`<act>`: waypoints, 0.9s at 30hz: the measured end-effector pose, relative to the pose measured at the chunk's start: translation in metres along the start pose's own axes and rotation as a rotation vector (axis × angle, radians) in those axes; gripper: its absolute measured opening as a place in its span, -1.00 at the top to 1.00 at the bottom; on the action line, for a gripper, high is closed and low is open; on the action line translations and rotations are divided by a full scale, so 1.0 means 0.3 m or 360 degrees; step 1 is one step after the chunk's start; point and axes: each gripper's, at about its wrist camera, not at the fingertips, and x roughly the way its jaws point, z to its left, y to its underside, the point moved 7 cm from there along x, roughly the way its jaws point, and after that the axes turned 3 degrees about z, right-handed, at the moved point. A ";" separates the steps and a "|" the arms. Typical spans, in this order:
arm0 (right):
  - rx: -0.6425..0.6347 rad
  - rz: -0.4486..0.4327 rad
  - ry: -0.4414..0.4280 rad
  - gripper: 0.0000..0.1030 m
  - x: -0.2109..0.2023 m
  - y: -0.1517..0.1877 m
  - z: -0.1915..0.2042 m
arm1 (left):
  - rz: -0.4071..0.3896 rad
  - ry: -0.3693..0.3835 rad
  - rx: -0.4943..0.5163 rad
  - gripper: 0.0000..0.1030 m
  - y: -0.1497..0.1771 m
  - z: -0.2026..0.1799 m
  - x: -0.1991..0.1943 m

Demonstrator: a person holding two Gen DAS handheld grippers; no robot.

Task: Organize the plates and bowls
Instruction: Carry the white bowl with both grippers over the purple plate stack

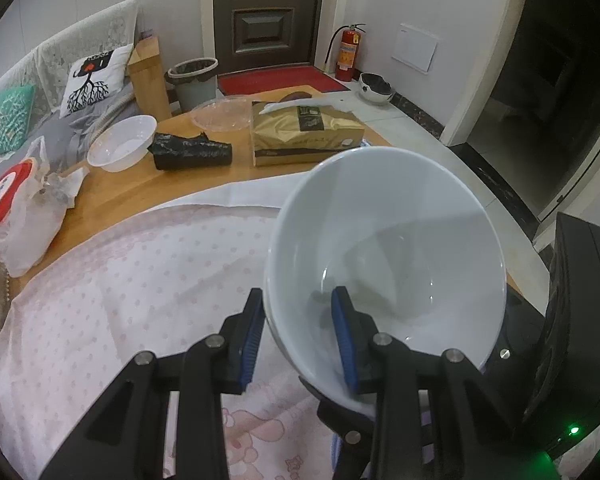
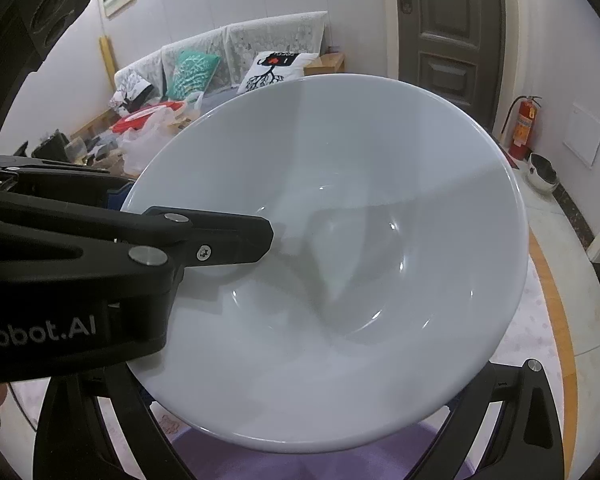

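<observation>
White glazed ceramic, the bowl [image 1: 384,256] is held in the air above the cloth-covered counter [image 1: 112,196], tilted so its mouth faces the left wrist camera. The left gripper [image 1: 298,338] has its jaws closed on the rim at about seven o'clock in that view, one blue pad inside the wall and one outside. It is a thin pinch on a slick, curved surface, so the bowl could pivot or slide out if the wrist turns quickly.

In the right wrist view the same bowl [image 2: 340,264] fills the frame, with the left tool reaching in from nine o'clock. The right gripper [image 2: 300,432] has its arms spread wide under the bowl at six o'clock; I cannot tell whether they touch it. A bump from below could lever the rim out of the pinch.

A smaller white bowl [image 1: 122,142] sits at ten o'clock, beside a black bag [image 1: 192,152] and tissue pack [image 1: 304,132]. A drop here would land partly on the cloth [image 1: 140,280], near the counter edge.
</observation>
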 end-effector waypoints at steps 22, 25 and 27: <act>0.0042 -0.0012 0.0035 -0.89 -0.147 0.112 -0.029 | -0.0019 0.0019 0.0066 0.41 0.096 -0.159 -0.087; 0.0055 -0.0016 0.0043 -0.89 -0.167 0.130 -0.040 | -0.0022 0.0023 0.0084 0.41 0.105 -0.183 -0.094; 0.0062 -0.0016 0.0049 -0.89 -0.177 0.140 -0.048 | -0.0019 0.0028 0.0095 0.41 0.113 -0.199 -0.098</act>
